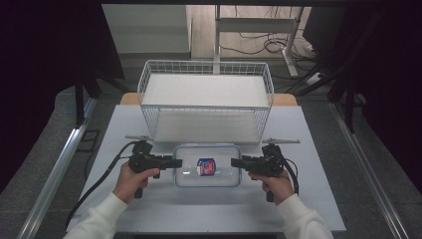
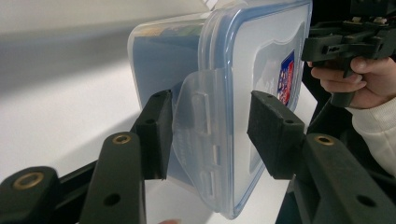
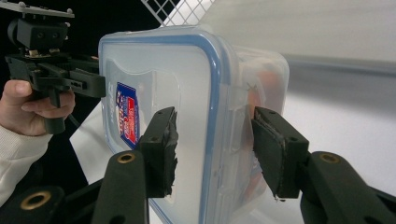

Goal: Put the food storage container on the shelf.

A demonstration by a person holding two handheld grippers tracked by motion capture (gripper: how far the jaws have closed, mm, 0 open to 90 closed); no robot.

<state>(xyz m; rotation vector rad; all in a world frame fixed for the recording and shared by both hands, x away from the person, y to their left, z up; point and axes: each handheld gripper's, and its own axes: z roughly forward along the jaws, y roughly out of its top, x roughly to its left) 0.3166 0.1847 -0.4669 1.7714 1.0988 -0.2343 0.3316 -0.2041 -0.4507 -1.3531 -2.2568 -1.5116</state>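
A clear plastic food container point(image 1: 221, 177) with a blue-rimmed lid and a blue and red label lies flat on the pale table, in front of the basket. My left gripper point(image 1: 178, 163) grips its left end and my right gripper point(image 1: 235, 162) its right end. In the left gripper view the left gripper point(image 2: 208, 135) has one pad on the side clasp and the other on the lid of the container point(image 2: 261, 56). The right gripper view has the right gripper point(image 3: 212, 149) clamped over the container point(image 3: 187, 74), one pad on the lid and one on the base.
A white wire basket point(image 1: 206, 107) stands just behind the container, with a white liner inside. The table point(image 1: 318, 199) extends on both sides and toward me. Cables trail from both grippers. A desk frame and floor cables lie beyond the table.
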